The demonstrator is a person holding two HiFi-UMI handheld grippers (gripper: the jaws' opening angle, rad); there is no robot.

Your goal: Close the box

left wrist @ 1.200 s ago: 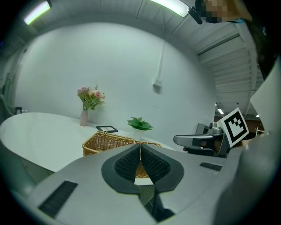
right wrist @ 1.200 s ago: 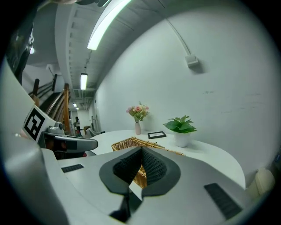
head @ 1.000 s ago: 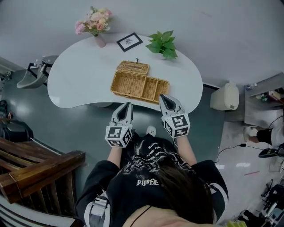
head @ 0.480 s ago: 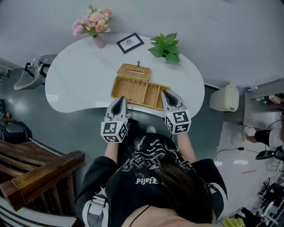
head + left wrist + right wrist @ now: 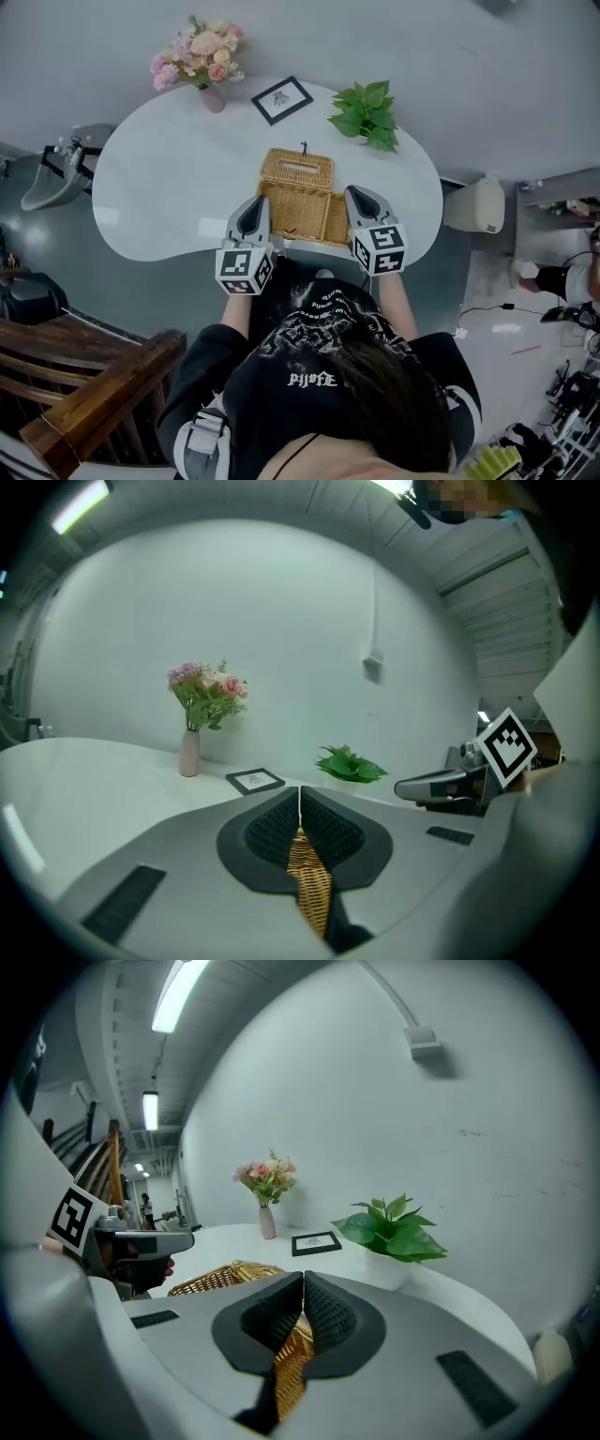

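Head view: white curved counter (image 5: 159, 187) on dark teal floor (image 5: 103, 291); left tool (image 5: 254, 202), right tool (image 5: 357, 194) closed tight, empty, flanking woven wicker box (image 5: 302, 202).

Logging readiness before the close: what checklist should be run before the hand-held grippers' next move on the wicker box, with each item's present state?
1. Wicker box between both grippers, near their tips: ok.
2. Lid shut: not ok, open at the far side.
3. Left hand-held gripper jaws apart: not ok, shut, empty.
4. Right hand-held gripper jaws apart: not ok, shut, empty.
5. Potted plant and picture frame clear of lid: ok.
6. Box interior empty: cannot tell.
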